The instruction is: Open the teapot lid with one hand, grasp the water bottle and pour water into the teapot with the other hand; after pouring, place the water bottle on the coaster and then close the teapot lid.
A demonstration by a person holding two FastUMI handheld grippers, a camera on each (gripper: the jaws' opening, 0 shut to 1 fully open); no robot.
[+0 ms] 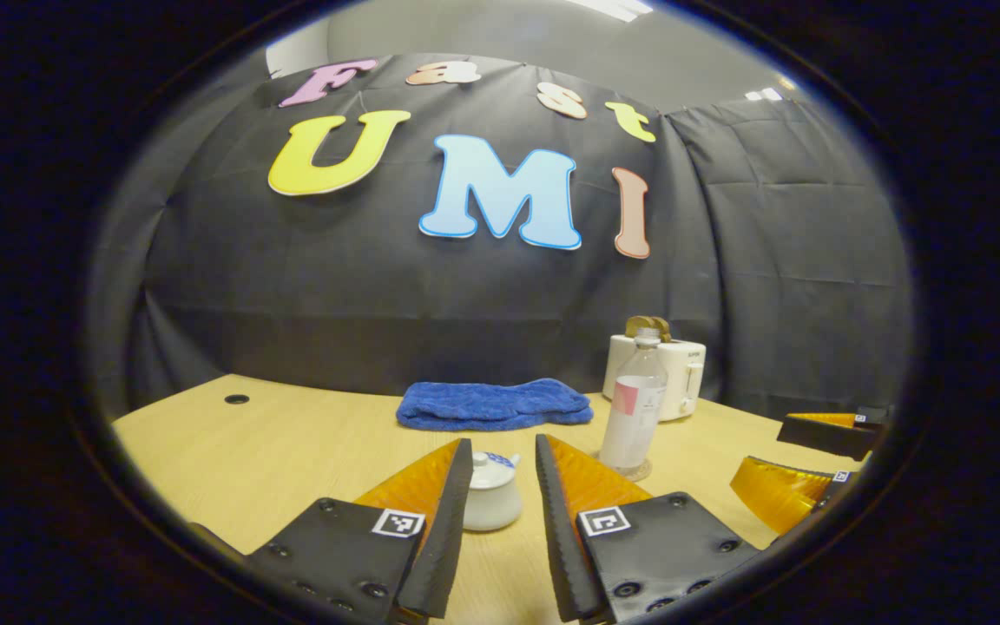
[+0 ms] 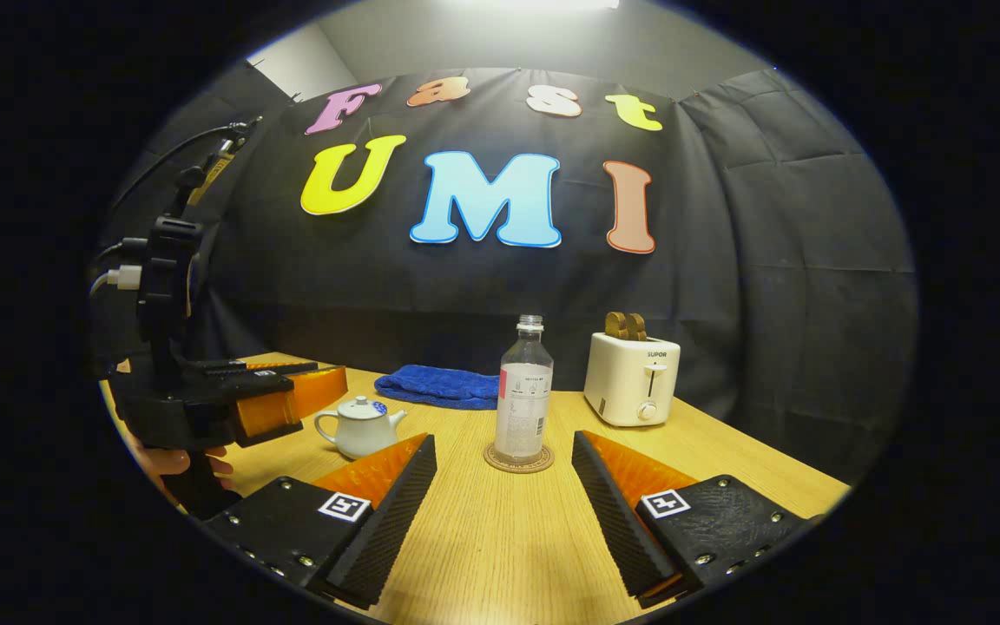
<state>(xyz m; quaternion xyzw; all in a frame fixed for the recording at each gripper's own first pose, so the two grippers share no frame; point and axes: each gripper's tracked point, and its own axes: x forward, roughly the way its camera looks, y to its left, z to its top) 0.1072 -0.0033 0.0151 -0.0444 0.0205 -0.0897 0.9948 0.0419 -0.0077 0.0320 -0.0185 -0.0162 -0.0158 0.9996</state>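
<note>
A small white teapot (image 1: 491, 496) with its lid on stands on the wooden table, framed between the fingers of my left gripper (image 1: 504, 451), which is open and short of it. The right gripper view shows the same teapot (image 2: 359, 428) left of centre. A clear water bottle (image 2: 524, 396) without a cap stands upright on a round coaster (image 2: 518, 458), straight ahead of my open right gripper (image 2: 504, 443). In the left gripper view the bottle (image 1: 634, 404) is right of the teapot. The other gripper (image 2: 292, 391) and a hand holding it appear at the left.
A folded blue towel (image 1: 495, 404) lies at the back of the table (image 1: 292, 451). A white toaster (image 2: 632, 378) with bread in its slots stands at the back right, behind the bottle. The other gripper's fingers (image 1: 804, 460) show at the right edge.
</note>
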